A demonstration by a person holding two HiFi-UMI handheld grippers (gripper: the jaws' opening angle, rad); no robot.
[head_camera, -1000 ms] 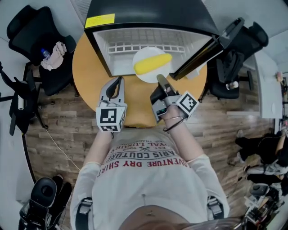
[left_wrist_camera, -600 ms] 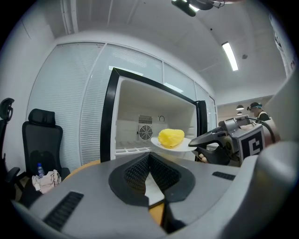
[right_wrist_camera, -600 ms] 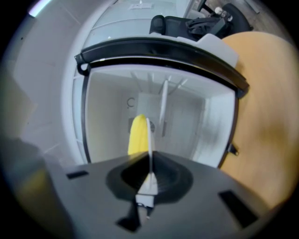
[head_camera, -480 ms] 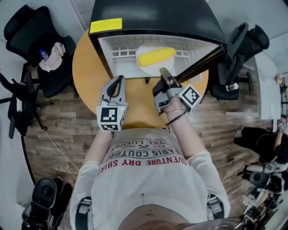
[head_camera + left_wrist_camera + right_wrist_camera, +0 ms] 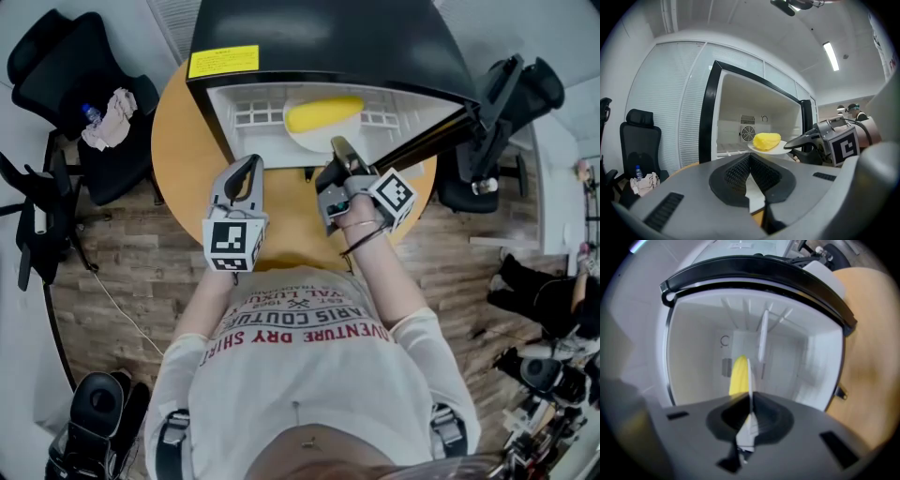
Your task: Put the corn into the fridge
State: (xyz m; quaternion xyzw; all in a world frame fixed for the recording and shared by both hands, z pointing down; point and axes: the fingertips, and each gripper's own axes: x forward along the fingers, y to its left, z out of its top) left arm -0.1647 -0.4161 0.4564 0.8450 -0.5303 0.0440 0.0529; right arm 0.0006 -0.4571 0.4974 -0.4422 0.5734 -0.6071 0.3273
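Wood-look flooring [image 5: 122,253] surrounds a round tan table [image 5: 178,141] that carries a black mini fridge [image 5: 328,37], its door [image 5: 427,127] swung open to the right. On the fridge top is a yellow label [image 5: 223,61] whose print is too small to read. The person's shirt [image 5: 300,323], seen upside down, shows "PARIS COUTURE" and "ADVENTURE DRY SHIRT", partly cut off. The corn [image 5: 323,113] lies on a white plate [image 5: 309,141] at the mouth of the fridge's white interior. Its long axis runs across the opening, left to right, with the right end tipped slightly farther in. The right gripper [image 5: 339,148] pinches the plate's near rim, seen edge-on in its own view. The left gripper [image 5: 247,172] hangs over the table before the fridge, jaws pressed together on nothing.
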